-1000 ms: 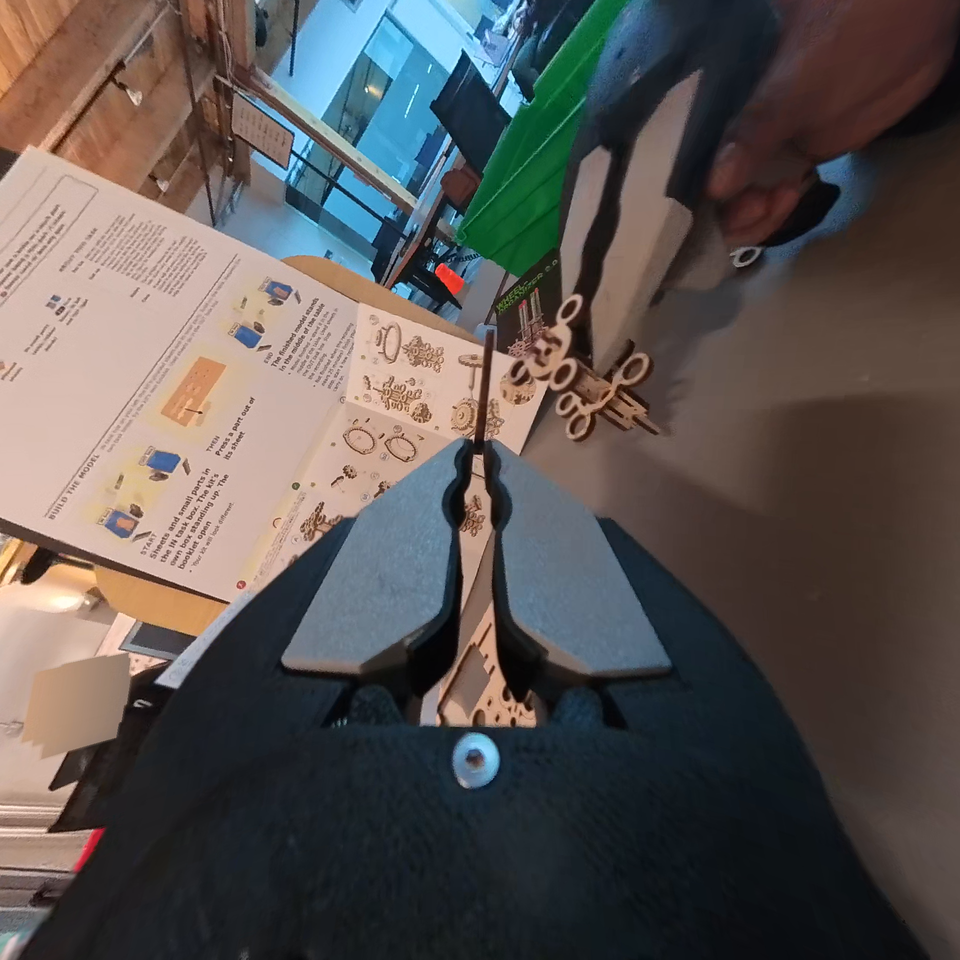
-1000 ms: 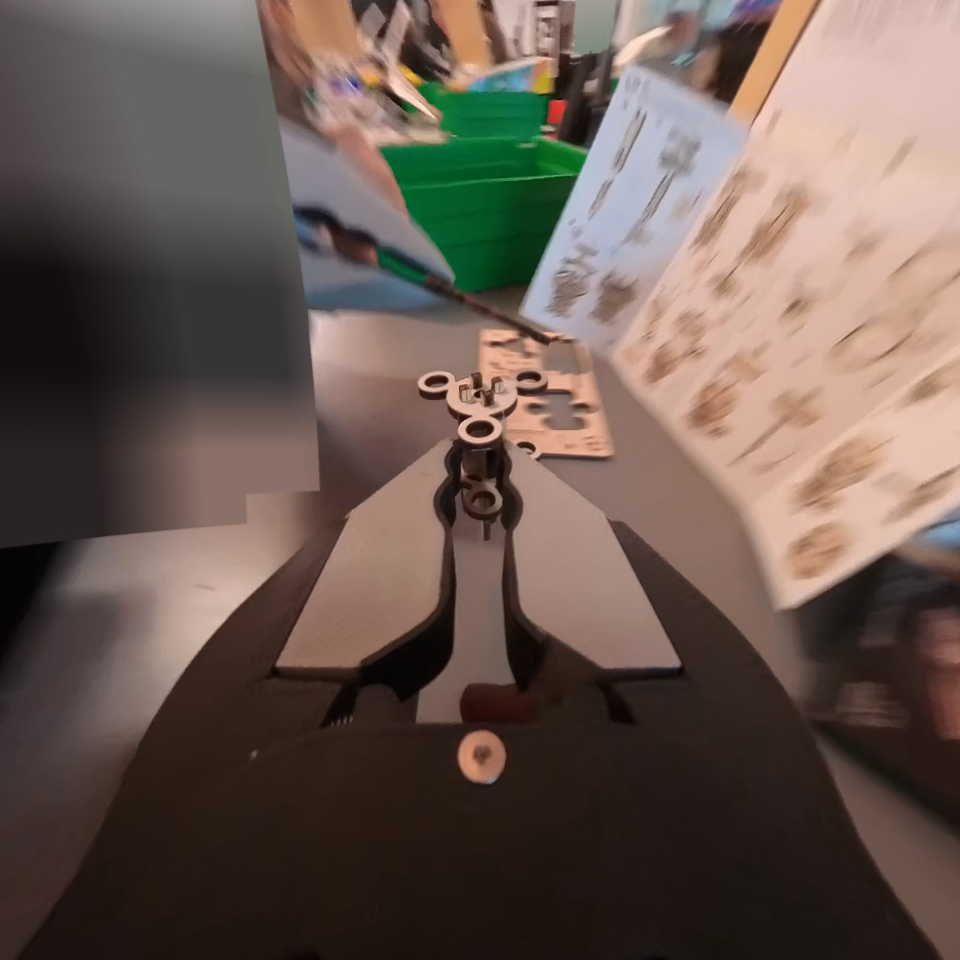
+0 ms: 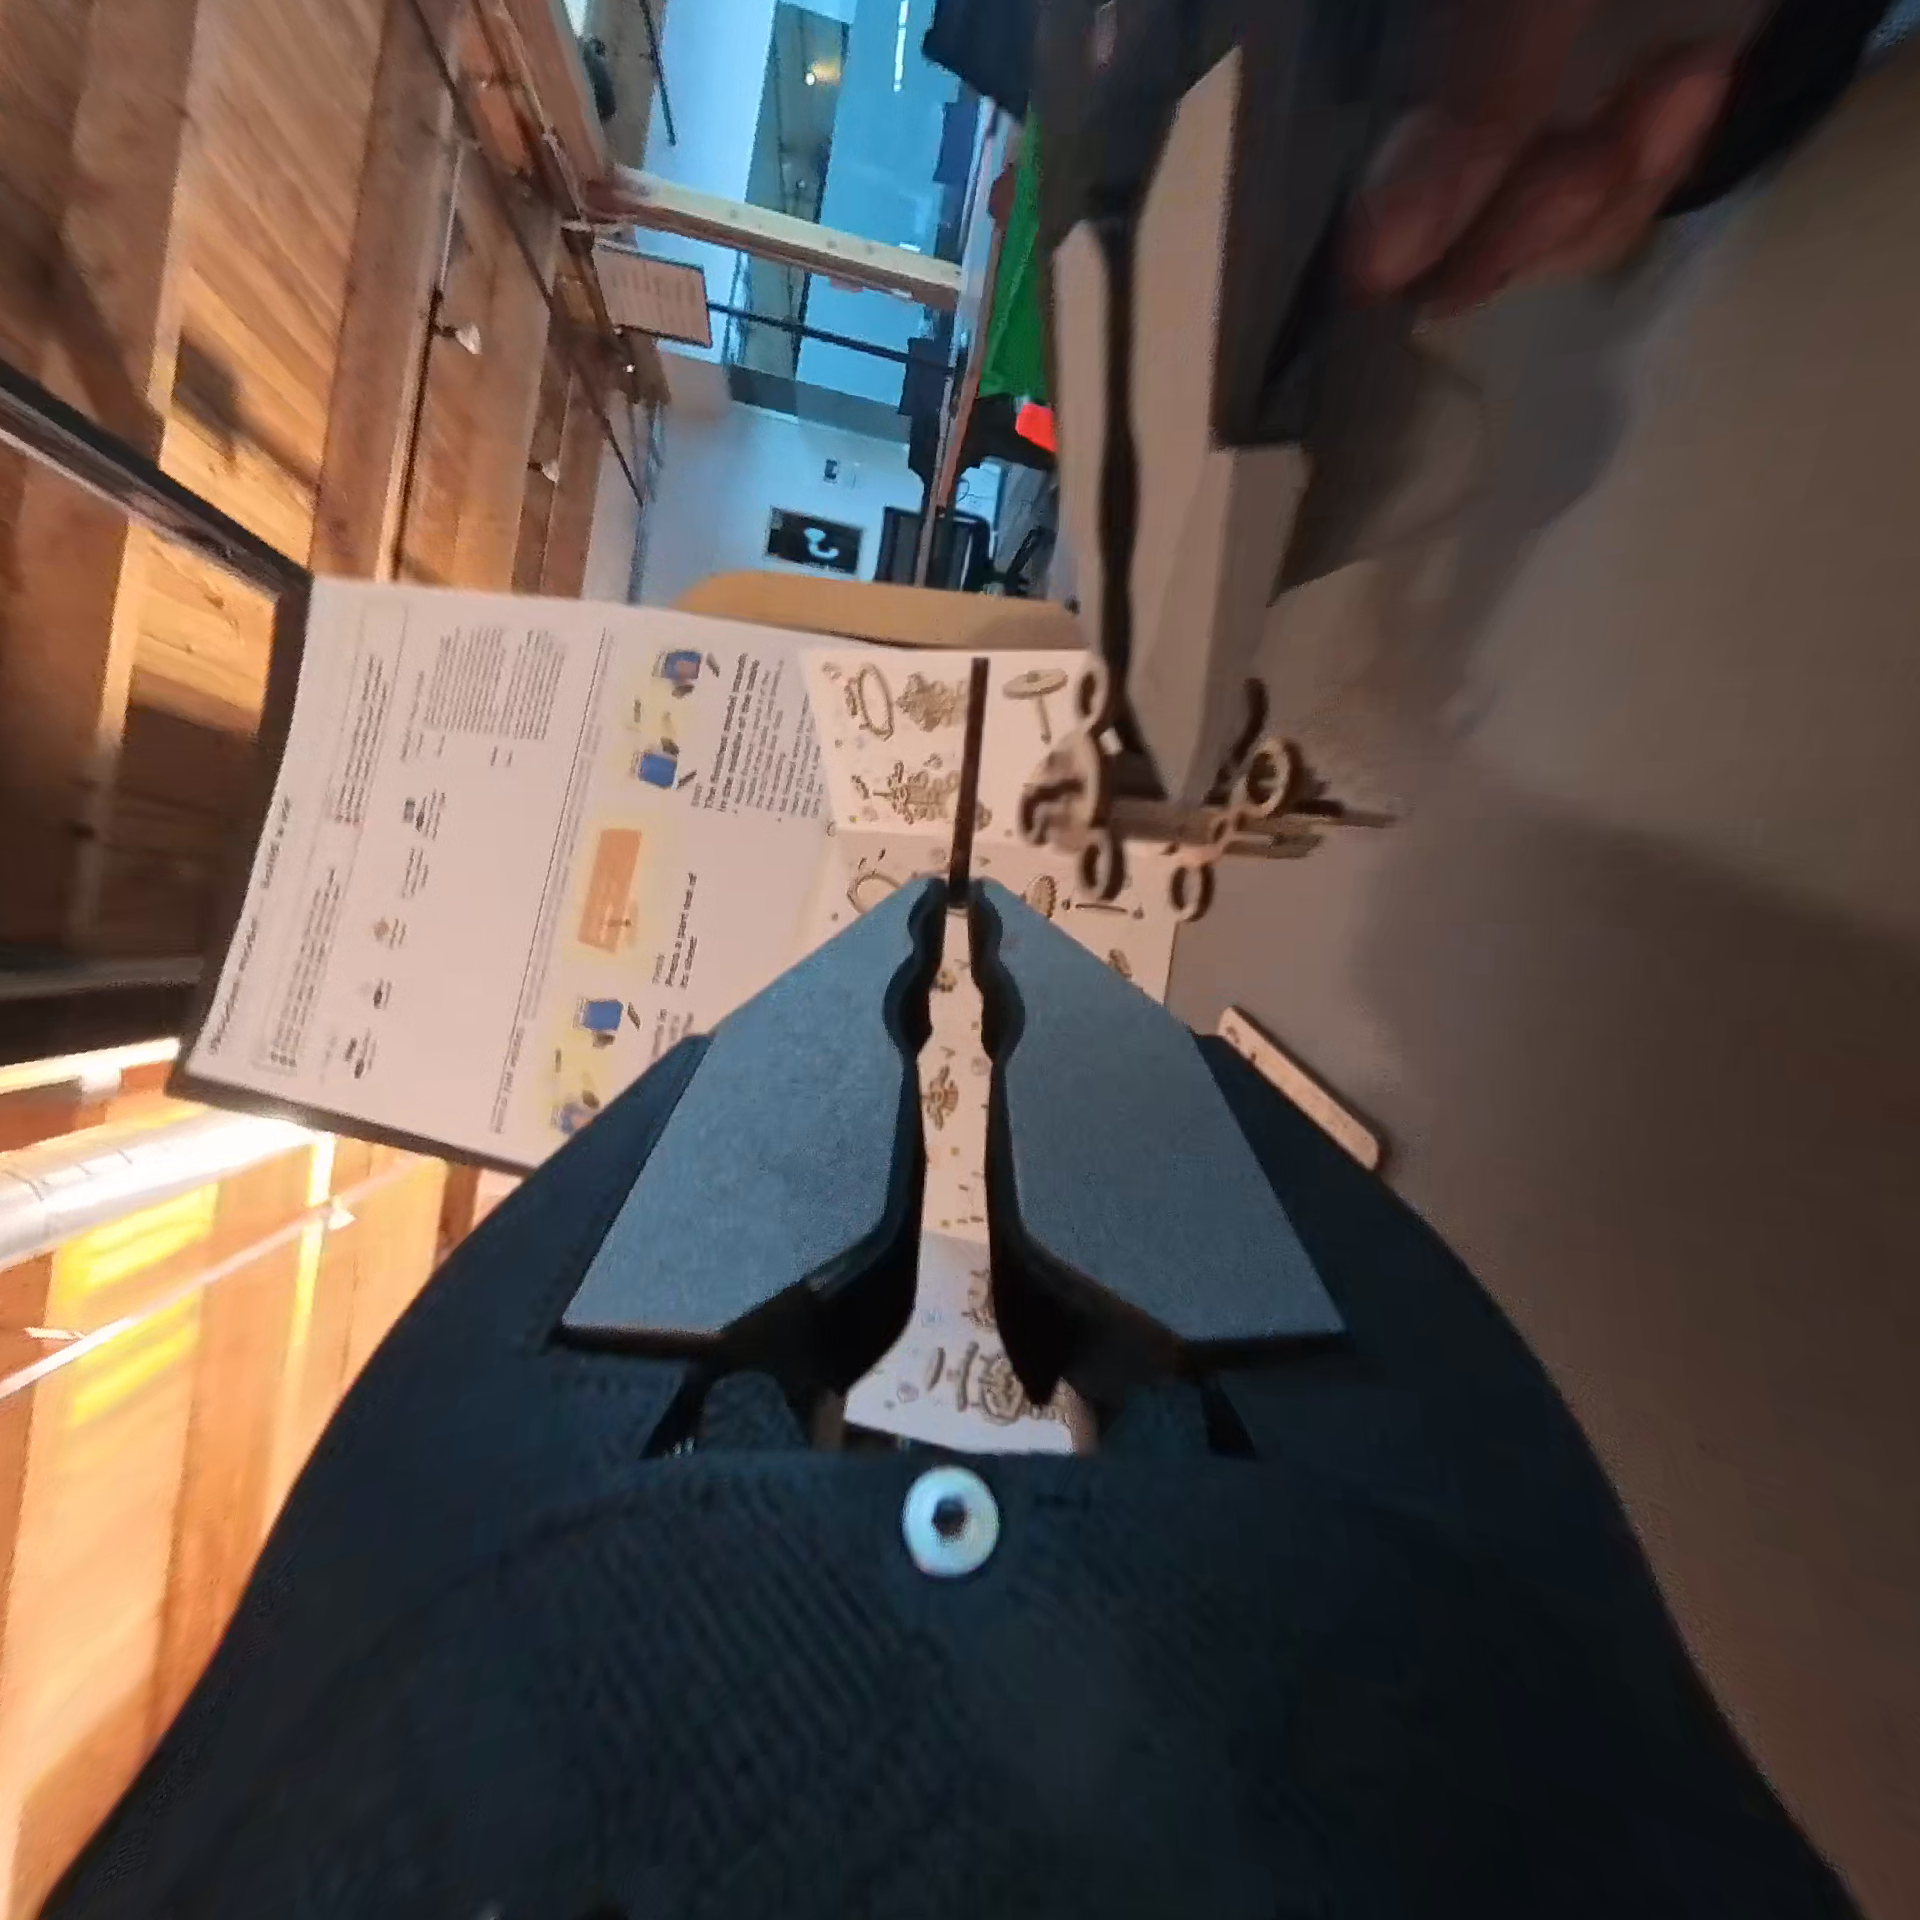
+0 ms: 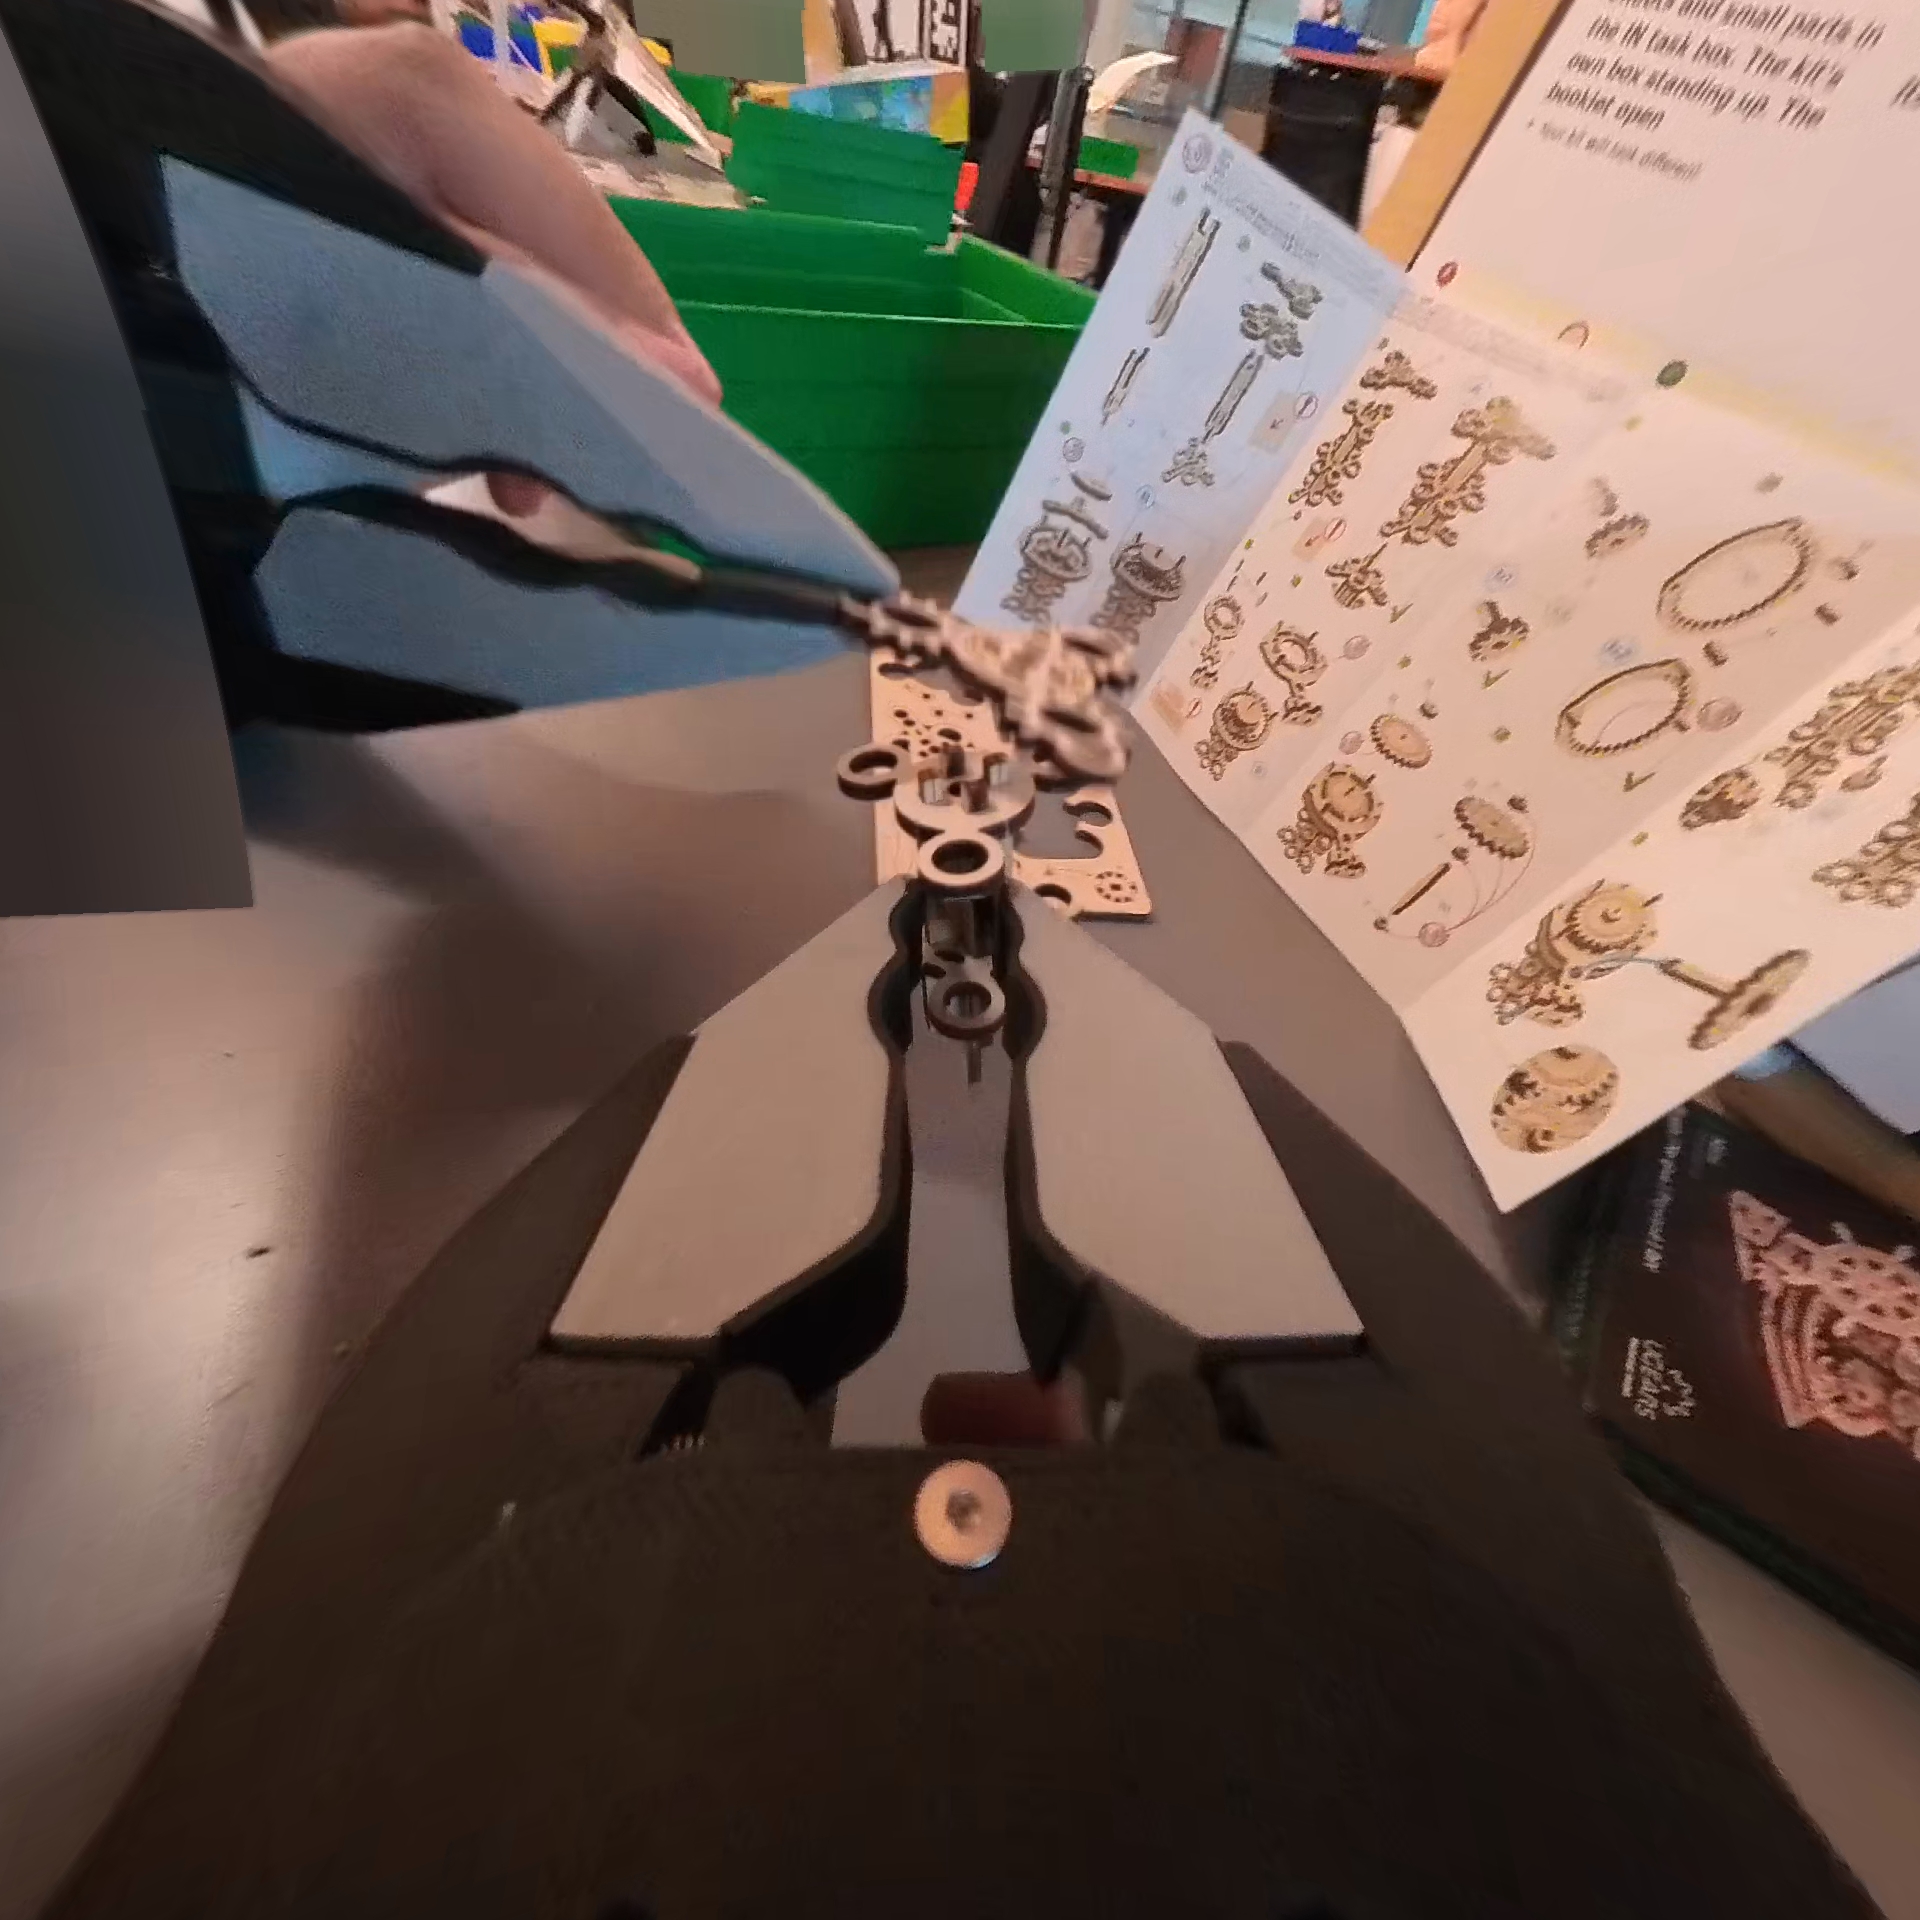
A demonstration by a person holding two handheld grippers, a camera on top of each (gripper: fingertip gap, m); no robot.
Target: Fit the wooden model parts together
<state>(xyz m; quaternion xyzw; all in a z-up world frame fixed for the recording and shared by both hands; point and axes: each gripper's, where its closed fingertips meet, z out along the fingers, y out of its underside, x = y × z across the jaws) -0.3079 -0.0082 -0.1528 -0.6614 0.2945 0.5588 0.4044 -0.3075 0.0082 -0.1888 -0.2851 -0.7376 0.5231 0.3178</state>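
My left gripper [image 3: 961, 896] is shut on a thin flat wooden part [image 3: 974, 769], seen edge-on and sticking out past the fingertips. In the right wrist view the left gripper [image 4: 862, 603] comes in from the upper left, and its lacy flat part [image 4: 1023, 670] hangs just above the ringed wooden assembly [image 4: 951, 810]. My right gripper [image 4: 954, 920] is shut on that assembly and holds it upright over the grey table. In the left wrist view the right gripper [image 3: 1184, 764] reaches down from the top, gripping the assembly [image 3: 1132, 821], just right of my part.
A punched-out wooden sheet [image 4: 1101, 883] lies on the grey table [image 4: 312, 1039] behind the assembly. An open instruction booklet [image 4: 1507, 623] stands to the right, with a black kit box [image 4: 1766, 1403] beneath it. Green bins [image 4: 883, 343] stand at the back. A person's hand [image 4: 499, 208] holds the left gripper. The tips of one gripper are about 5 centimetres away from the tips of the other.
The left gripper has moved in toward the assembly, bringing its flat part from farther back to just above it. The right gripper still holds the assembly in about the same place.
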